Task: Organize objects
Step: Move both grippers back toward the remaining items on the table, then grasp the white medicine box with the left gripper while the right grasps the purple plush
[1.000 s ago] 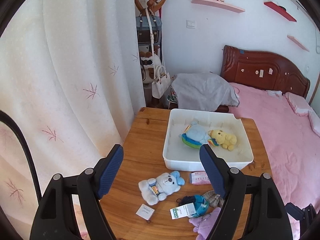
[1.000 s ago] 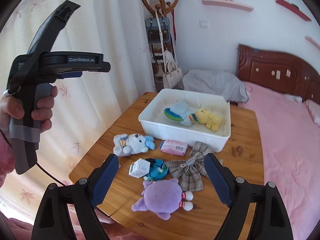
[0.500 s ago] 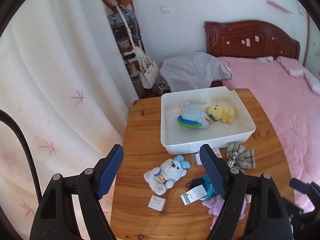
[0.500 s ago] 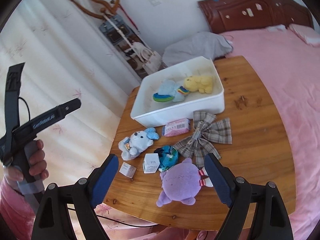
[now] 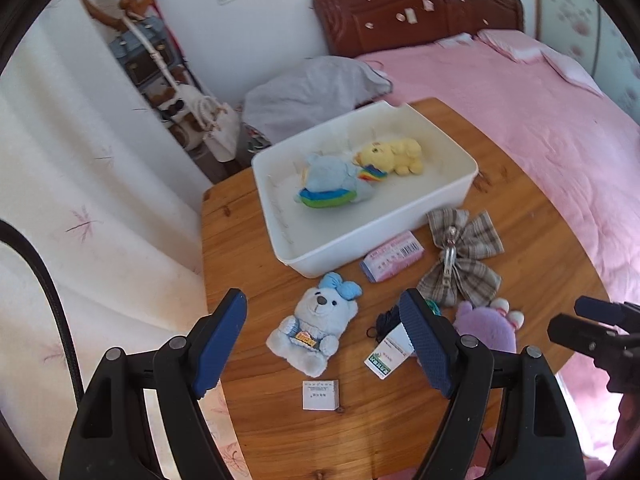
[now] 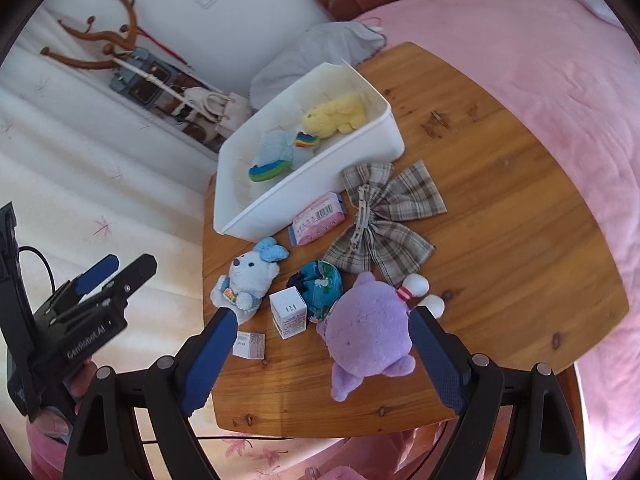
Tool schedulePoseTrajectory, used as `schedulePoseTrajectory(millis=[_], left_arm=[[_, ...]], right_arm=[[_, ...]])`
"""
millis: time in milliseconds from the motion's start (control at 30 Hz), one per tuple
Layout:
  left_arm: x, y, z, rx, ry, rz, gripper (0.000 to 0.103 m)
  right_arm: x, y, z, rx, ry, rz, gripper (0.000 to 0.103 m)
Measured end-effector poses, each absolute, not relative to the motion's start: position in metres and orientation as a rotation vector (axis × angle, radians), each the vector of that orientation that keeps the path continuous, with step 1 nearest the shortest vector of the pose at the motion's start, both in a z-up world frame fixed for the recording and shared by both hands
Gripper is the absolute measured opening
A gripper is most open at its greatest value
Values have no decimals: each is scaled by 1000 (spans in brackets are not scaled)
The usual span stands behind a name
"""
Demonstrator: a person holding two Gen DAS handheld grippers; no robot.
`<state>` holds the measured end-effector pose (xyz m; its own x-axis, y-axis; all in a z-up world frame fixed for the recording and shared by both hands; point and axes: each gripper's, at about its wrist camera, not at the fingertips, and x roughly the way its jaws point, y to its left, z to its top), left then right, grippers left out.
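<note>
A white bin (image 5: 424,204) (image 6: 240,216) on the wooden table (image 5: 540,248) holds a blue striped plush (image 5: 332,184) and a yellow plush (image 5: 394,156). In front of it lie a light blue bear (image 5: 316,324) (image 6: 250,276), a pink packet (image 5: 392,256) (image 6: 318,218), a plaid bow (image 5: 460,256) (image 6: 384,216), a purple plush (image 6: 370,330) (image 5: 486,326), a teal pouch (image 6: 322,284), a white box (image 6: 288,312) and a small white carton (image 5: 320,395) (image 6: 250,345). My left gripper (image 5: 324,344) is open above the bear. My right gripper (image 6: 320,356) is open above the purple plush.
A pink bed (image 5: 520,92) with a wooden headboard lies right of the table. A grey covered item (image 5: 312,88) stands behind the bin. A coat rack with bags (image 5: 160,64) and white curtains (image 5: 80,184) are on the left.
Both grippers have tilted down and moved in over the table, so the objects look closer. Both stay open. Nothing on the table has moved.
</note>
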<state>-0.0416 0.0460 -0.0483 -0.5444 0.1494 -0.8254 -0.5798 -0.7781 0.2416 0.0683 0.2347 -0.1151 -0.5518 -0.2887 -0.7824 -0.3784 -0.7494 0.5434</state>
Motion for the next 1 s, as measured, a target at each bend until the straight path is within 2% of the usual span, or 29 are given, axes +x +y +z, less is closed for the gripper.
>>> schedulePoseTrajectory(millis=[533, 767, 1000], left_arm=[[-56, 48, -99, -1164, 850, 1953, 82], [-62, 48, -122, -1213, 846, 1840, 82], [-65, 51, -149, -1302, 839, 1743, 82]], right_arm=[[74, 206, -162, -1393, 1357, 2100, 88], [72, 207, -185, -1363, 1495, 1962, 88], [64, 212, -208, -1410, 1544, 1872, 88]])
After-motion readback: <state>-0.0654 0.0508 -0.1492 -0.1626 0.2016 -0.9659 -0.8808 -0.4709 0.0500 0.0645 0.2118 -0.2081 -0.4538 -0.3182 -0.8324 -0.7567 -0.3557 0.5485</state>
